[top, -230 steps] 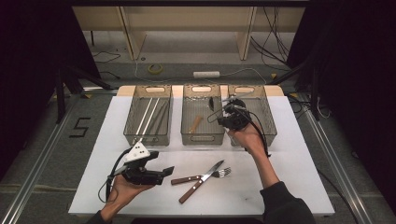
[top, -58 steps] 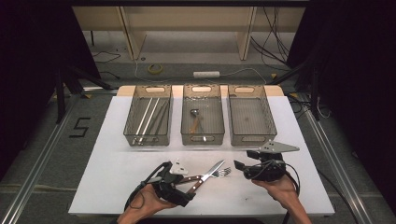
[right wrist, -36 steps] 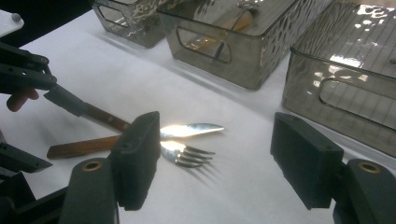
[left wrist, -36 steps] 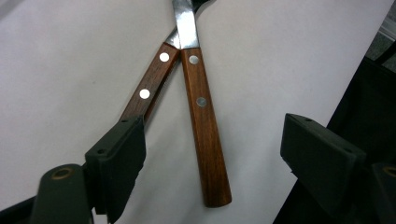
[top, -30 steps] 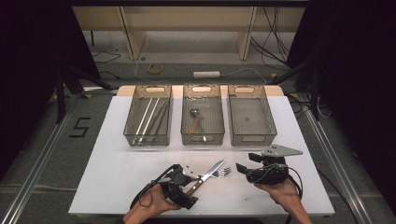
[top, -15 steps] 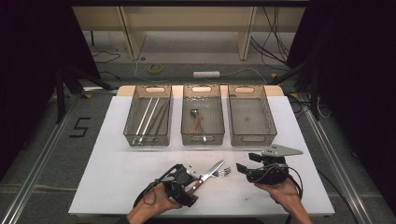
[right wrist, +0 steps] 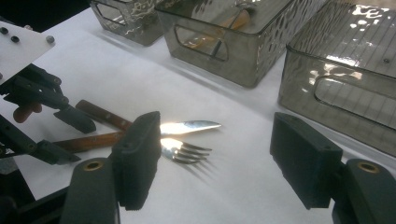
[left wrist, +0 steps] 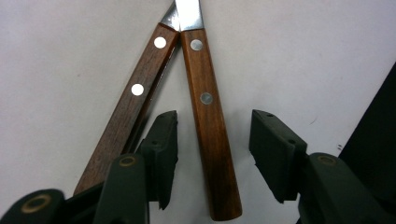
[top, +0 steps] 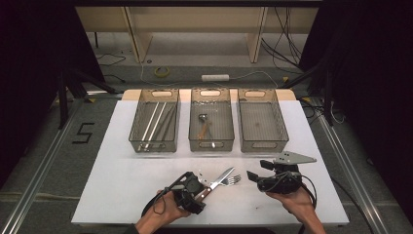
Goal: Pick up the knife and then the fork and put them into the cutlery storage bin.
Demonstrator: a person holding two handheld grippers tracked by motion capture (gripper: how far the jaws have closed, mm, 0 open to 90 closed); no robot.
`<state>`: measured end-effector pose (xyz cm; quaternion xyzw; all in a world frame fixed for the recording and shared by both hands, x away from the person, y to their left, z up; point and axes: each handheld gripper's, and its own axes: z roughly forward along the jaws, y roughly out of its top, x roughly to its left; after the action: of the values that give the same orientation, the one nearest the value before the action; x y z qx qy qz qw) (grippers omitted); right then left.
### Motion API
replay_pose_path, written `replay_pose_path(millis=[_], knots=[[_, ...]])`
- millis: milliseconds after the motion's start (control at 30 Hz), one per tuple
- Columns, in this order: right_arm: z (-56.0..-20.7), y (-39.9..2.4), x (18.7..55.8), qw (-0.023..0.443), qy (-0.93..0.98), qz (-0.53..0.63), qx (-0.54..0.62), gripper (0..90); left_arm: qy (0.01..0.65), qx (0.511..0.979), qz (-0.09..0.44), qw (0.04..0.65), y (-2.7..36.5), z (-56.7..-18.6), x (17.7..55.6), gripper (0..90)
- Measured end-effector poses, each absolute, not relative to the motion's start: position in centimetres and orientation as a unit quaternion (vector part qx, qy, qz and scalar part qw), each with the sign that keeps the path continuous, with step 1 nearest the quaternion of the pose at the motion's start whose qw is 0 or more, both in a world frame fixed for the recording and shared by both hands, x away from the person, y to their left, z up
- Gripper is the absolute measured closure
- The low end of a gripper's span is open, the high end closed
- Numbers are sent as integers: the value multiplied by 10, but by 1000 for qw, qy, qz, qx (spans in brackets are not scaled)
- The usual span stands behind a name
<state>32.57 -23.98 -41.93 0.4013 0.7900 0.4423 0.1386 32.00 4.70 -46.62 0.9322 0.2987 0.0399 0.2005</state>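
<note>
Down at the near edge of the white bench [top: 122, 185], the left claw [top: 203, 187] sits over the wooden handles of a knife [top: 220, 177] and a fork [top: 231, 180], which lie crossed on the bench between the two hands. Seen from the left claw's own camera, one handle [left wrist: 211, 135] lies in the gap between the jaws, while the other handle [left wrist: 128, 121] runs outside the left-hand jaw. Which handle belongs to which piece cannot be told from that view. The jaws have just been closing, yet the pads are not pressing the handle between them; bare bench shows on both sides of it, so the claw is released for now.

Off to the side, the right claw [top: 253, 176] hovers just beside the fork's tines, held level and pointing toward the cutlery. Its jaws stand wide apart with nothing between them.

Farther back, three clear bins stand in a row: the left bin [top: 141, 141] holds long thin sticks [top: 153, 122], the middle bin [top: 195, 141] holds a spoon [top: 204, 119], and the right bin [top: 280, 139] stands beside it.
</note>
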Motion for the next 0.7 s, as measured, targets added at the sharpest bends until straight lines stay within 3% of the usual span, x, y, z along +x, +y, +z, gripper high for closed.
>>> replay_pose_path(millis=[700], knots=[[-419, -240, 326, 139, 791, 441, 401, 353, 284, 937, 48, 199, 43, -466, 323, 704]])
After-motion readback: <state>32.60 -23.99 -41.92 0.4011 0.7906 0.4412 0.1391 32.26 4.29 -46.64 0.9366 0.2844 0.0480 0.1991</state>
